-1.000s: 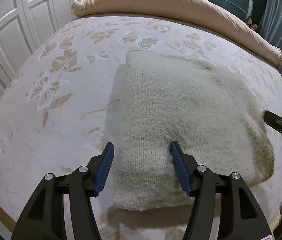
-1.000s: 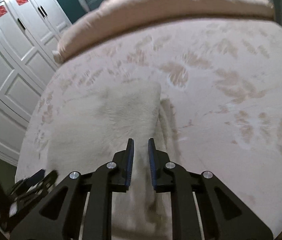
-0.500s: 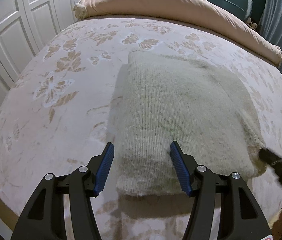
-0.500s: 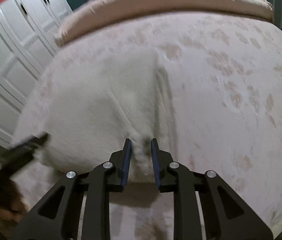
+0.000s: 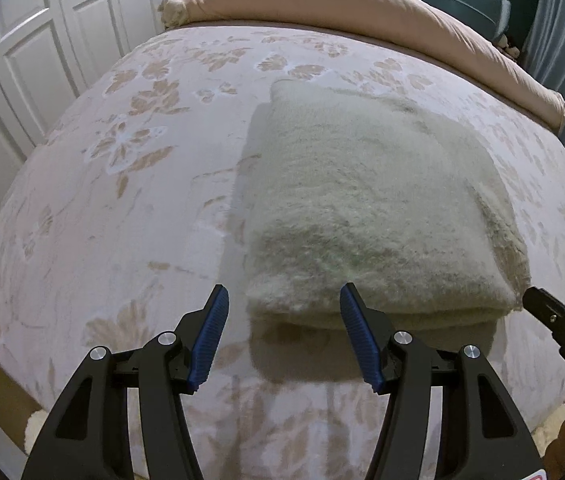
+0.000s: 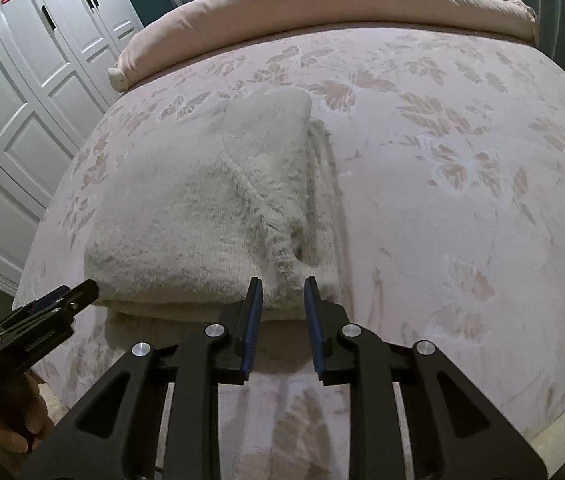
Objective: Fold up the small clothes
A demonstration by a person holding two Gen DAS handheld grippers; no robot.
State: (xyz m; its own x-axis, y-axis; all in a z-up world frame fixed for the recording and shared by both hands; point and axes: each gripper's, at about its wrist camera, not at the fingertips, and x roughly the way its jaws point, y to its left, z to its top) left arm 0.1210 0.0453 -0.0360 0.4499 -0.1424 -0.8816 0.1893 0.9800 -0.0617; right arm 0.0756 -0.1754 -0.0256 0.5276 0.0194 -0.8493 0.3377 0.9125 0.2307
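Observation:
A cream fuzzy knit garment (image 5: pixel 366 208) lies folded in a thick rectangle on the floral bedspread (image 5: pixel 130 216); it also shows in the right wrist view (image 6: pixel 210 216). My left gripper (image 5: pixel 284 304) is open and empty, just short of the garment's near edge. My right gripper (image 6: pixel 282 292) is open with a narrow gap, empty, at the near right corner of the garment. Each gripper shows at the edge of the other's view.
A rolled pink duvet (image 5: pixel 362 12) lies along the far side of the bed. White panelled wardrobe doors (image 6: pixel 22 92) stand to the left. The bed's near edge (image 5: pixel 22 392) drops to the floor just below the grippers.
Both grippers have pulled back toward the bed's near edge, off the garment. The right gripper, shut on the garment's edge before, has let go and opened a little.

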